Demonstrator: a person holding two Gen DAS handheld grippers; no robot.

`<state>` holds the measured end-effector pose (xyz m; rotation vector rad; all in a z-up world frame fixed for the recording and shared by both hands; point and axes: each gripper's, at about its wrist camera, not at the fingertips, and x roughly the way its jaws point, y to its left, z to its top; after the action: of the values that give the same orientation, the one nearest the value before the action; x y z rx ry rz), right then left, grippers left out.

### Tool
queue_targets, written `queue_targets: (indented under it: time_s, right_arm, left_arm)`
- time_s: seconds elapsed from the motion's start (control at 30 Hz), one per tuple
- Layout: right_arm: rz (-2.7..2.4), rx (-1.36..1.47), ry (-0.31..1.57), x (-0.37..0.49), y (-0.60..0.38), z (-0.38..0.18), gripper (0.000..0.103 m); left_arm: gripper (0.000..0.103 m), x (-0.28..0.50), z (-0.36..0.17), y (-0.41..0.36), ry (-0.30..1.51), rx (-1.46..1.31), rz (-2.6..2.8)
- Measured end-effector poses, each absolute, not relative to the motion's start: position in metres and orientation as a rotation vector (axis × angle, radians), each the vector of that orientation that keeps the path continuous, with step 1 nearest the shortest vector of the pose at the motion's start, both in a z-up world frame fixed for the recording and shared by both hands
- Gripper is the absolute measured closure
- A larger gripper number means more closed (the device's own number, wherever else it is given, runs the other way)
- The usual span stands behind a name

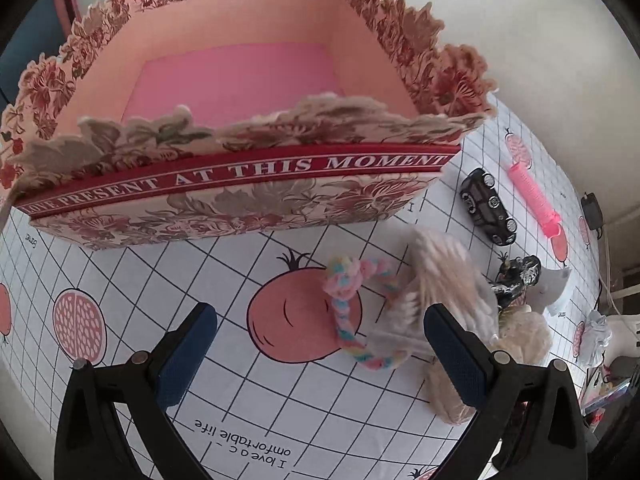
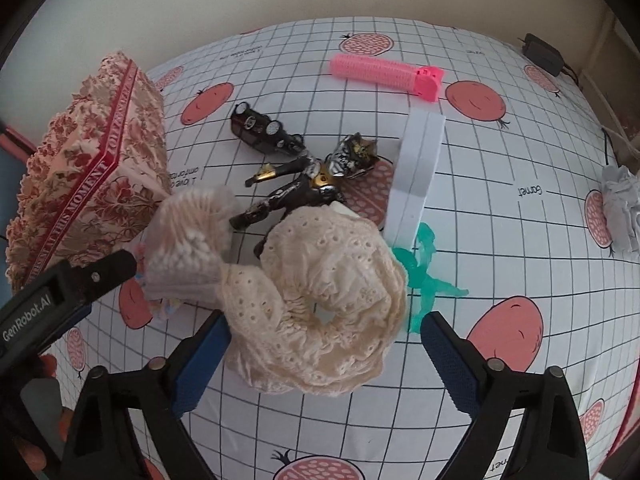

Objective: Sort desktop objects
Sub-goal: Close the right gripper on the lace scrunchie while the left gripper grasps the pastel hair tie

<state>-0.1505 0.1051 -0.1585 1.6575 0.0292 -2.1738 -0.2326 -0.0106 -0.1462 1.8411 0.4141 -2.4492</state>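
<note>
My right gripper (image 2: 324, 322) is open, low over a cream lace scrunchie (image 2: 320, 320) that lies between its blue pads on the grid cloth. My left gripper (image 1: 320, 340) is open too. A pastel braided rope (image 1: 350, 312) lies between its fingers, untouched. A bag of cotton swabs (image 1: 440, 284) rests by its right finger (image 1: 452, 356), and part of the scrunchie (image 1: 520, 338) shows behind it. The floral box (image 1: 240, 184) with a pink inside stands open just beyond. In the right wrist view the box (image 2: 88, 172) is at the left, with the left gripper's black finger (image 2: 80, 280) before it.
Behind the scrunchie lie a dark action figure (image 2: 308, 176), a black toy car (image 2: 264, 130), a white foam block (image 2: 416, 168), a green translucent toy (image 2: 424, 276) and a pink hair roller (image 2: 384, 74). A crumpled white item (image 2: 620, 208) sits at the right edge.
</note>
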Motion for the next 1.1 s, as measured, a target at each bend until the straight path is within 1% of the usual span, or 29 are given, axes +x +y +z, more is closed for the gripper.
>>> queue_targets:
  time_s: [0.07,0.13,0.23,0.27,0.33,0.37,0.4,0.43,0.53,0.57,0.6,0.67,0.83,1.0,1.03,1.1]
  right_arm:
    - [-2.181,1.662,0.026,-0.152,0.105,-0.16,0.015]
    - [-2.175,1.672,0.008,-0.154,0.104,-0.163,0.016]
    - [-2.168,1.688,-0.019,-0.156,0.102,-0.166,0.021]
    - [-2.167,1.687,-0.026,-0.157,0.1,-0.167,0.023]
    - [-2.159,1.679,-0.028,-0.157,0.098,-0.167,0.027]
    - [-2.157,1.673,-0.027,-0.156,0.097,-0.167,0.031]
    - [-2.156,1.67,-0.031,-0.156,0.096,-0.167,0.032]
    - [-2.157,1.667,-0.042,-0.157,0.096,-0.167,0.036]
    - [-2.16,1.66,-0.079,-0.158,0.098,-0.167,0.041]
    - [-2.163,1.657,-0.086,-0.159,0.098,-0.166,0.044]
    - [-2.165,1.654,-0.091,-0.159,0.098,-0.166,0.046]
    - [-2.168,1.646,-0.105,-0.16,0.098,-0.165,0.052]
    - [-2.178,1.638,-0.165,-0.166,0.101,-0.165,0.061]
    - [-2.196,1.616,-0.208,-0.165,0.099,-0.164,0.068]
    - [-2.198,1.609,-0.219,-0.166,0.098,-0.163,0.07]
    - [-2.202,1.592,-0.241,-0.157,0.108,-0.158,0.072]
  left_arm:
    - [0.0,-0.234,-0.147,-0.012,0.404,1.846,-2.441]
    - [0.001,-0.235,-0.148,-0.013,0.393,1.847,-2.432]
    - [0.01,-0.237,-0.15,-0.015,0.375,1.852,-2.413]
    - [0.015,-0.237,-0.151,-0.016,0.378,1.858,-2.408]
    - [0.017,-0.238,-0.152,-0.017,0.38,1.873,-2.396]
    - [0.019,-0.239,-0.152,-0.017,0.371,1.872,-2.397]
    - [0.025,-0.239,-0.152,-0.016,0.358,1.871,-2.4]
    - [0.028,-0.24,-0.151,-0.016,0.345,1.872,-2.401]
    - [0.031,-0.242,-0.152,-0.014,0.335,1.888,-2.405]
    - [0.037,-0.242,-0.152,-0.013,0.329,1.893,-2.406]
    - [0.04,-0.242,-0.152,-0.012,0.323,1.902,-2.407]
    - [0.041,-0.243,-0.152,-0.01,0.319,1.912,-2.408]
    - [0.048,-0.246,-0.147,-0.004,0.263,1.902,-2.424]
    - [0.064,-0.248,-0.142,0.002,0.215,1.892,-2.443]
    - [0.066,-0.248,-0.141,0.002,0.211,1.891,-2.445]
    - [0.074,-0.248,-0.139,0.003,0.197,1.889,-2.448]
